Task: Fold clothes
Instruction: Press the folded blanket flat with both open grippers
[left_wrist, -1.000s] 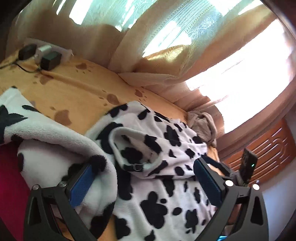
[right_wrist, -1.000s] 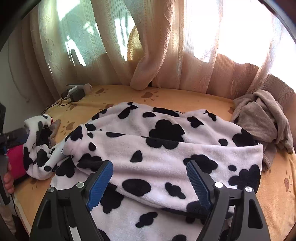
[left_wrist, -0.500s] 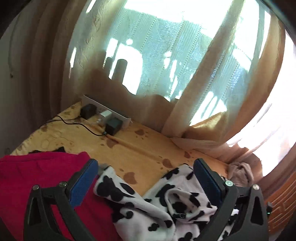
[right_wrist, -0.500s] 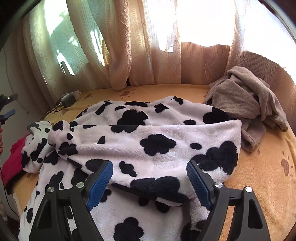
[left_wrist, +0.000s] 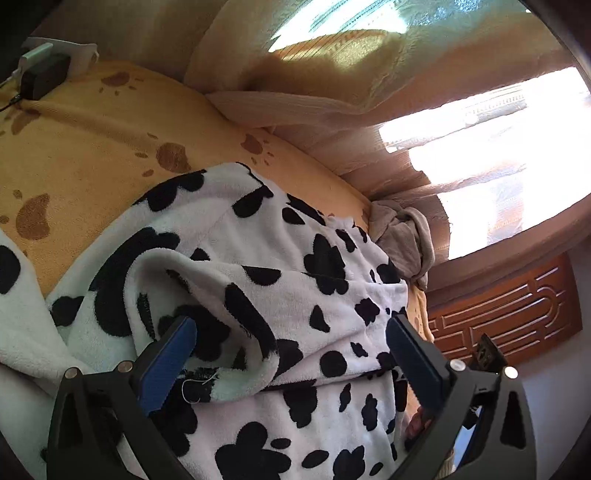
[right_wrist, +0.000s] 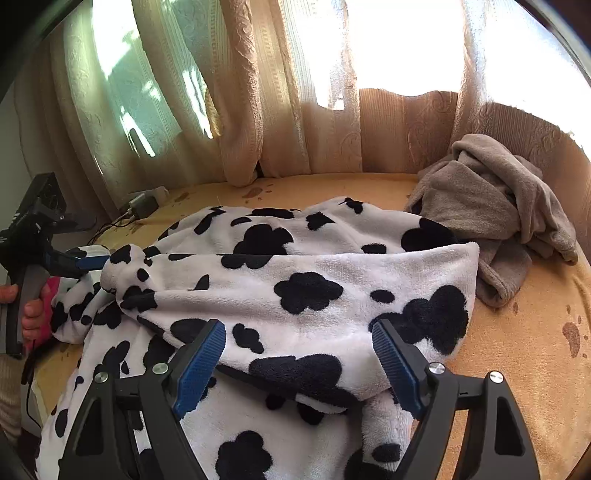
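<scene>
Carved wooden panel (left_wrist: 506, 317) only in left-wrist view

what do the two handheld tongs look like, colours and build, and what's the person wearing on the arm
Both the left tongs and right tongs are matte black frames with triangular cut-outs, silver round screw heads near the finger bases, and flat ribbed blue pads lining each finger. In the right wrist view the left one shows a grey grip under a boxy black body. A beige knitted sleeve covers the person's left arm.
</scene>
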